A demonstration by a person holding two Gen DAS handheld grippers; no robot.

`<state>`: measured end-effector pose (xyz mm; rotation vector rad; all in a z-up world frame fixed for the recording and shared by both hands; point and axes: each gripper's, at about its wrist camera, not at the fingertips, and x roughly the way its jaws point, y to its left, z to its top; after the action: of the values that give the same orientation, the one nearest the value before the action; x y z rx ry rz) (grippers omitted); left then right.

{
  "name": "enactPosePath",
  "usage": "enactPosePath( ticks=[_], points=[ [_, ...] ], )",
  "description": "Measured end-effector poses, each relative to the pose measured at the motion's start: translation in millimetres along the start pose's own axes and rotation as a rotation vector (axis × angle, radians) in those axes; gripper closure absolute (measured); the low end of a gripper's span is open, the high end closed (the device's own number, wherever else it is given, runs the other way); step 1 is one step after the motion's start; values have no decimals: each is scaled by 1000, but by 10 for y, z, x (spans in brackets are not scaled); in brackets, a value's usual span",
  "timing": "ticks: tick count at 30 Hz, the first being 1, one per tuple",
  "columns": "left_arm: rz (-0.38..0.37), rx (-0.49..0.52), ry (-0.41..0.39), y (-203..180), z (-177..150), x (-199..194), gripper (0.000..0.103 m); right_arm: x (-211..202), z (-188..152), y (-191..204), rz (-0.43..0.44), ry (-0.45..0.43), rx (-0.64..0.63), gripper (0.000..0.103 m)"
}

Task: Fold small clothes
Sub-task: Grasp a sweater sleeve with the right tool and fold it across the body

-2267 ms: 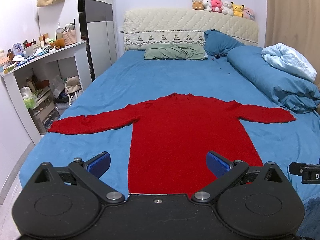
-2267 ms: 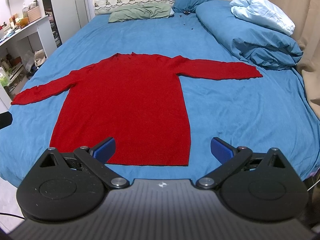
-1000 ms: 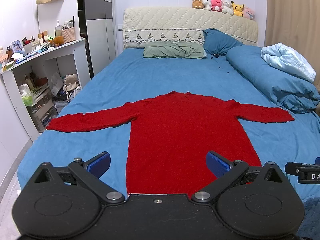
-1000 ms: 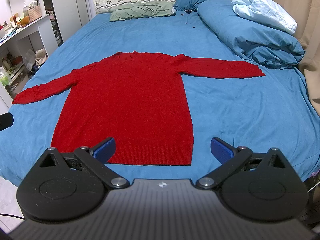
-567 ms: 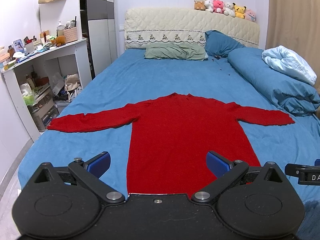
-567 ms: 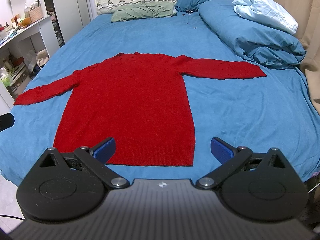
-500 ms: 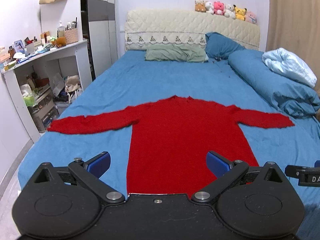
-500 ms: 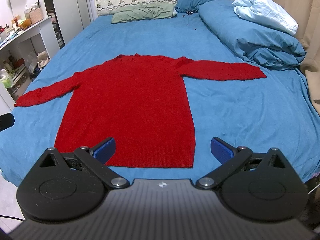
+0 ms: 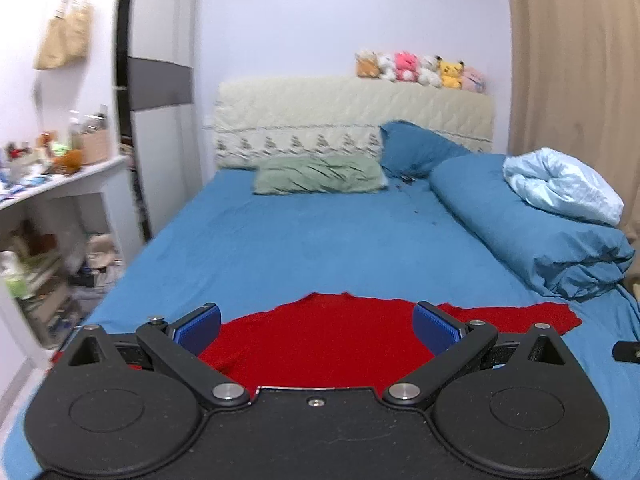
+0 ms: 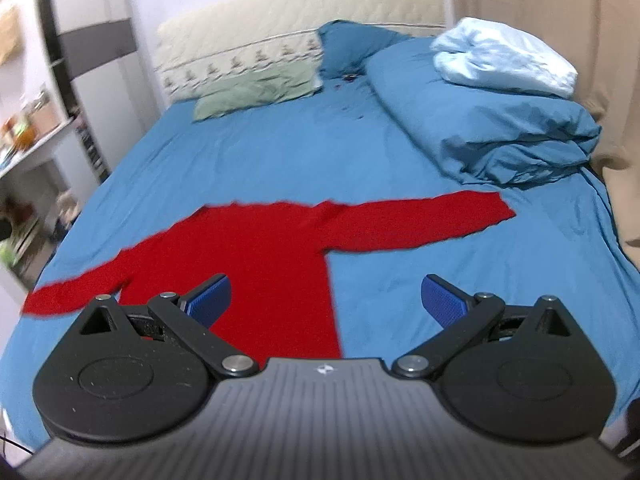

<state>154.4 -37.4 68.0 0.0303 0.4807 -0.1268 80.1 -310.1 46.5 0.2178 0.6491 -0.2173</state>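
Red knit, your sweater (image 10: 256,256) lies flat on the blue bed sheet (image 10: 280,160), sleeves stretched out left and right. Your left gripper (image 9: 316,330) has its blue pads spread wide over the sweater's body, holding nothing. Your right gripper (image 10: 326,300) is spread too, its left pad over the sweater's right edge. Far right, a rolled blue duvet (image 10: 500,128) sits near the right sleeve's cuff; a green pillow (image 9: 320,174) lies far off.

Each black tool (image 9: 317,329) has blue ribbed pads (image 9: 199,328) and silver pivot screws
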Motion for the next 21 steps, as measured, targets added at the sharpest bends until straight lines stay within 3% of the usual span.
enactPosePath(
  ticks=[7,12,16,21],
  points=[
    [-121,5,110,-483,34,1532,0,1250,188,-930,-128,20,107,0],
    [-181,-44,223,-773,-180,2674,0,2181,92,-1556,-142,3,203,0],
    [-196,-64,307,-975,-438,3466,0,2829,30,-1866,-183,-17,202,0],
    [-186,-69,375,-1147,-735,4128,0,3564,-44,-2286,-238,-15,251,3]
  ],
)
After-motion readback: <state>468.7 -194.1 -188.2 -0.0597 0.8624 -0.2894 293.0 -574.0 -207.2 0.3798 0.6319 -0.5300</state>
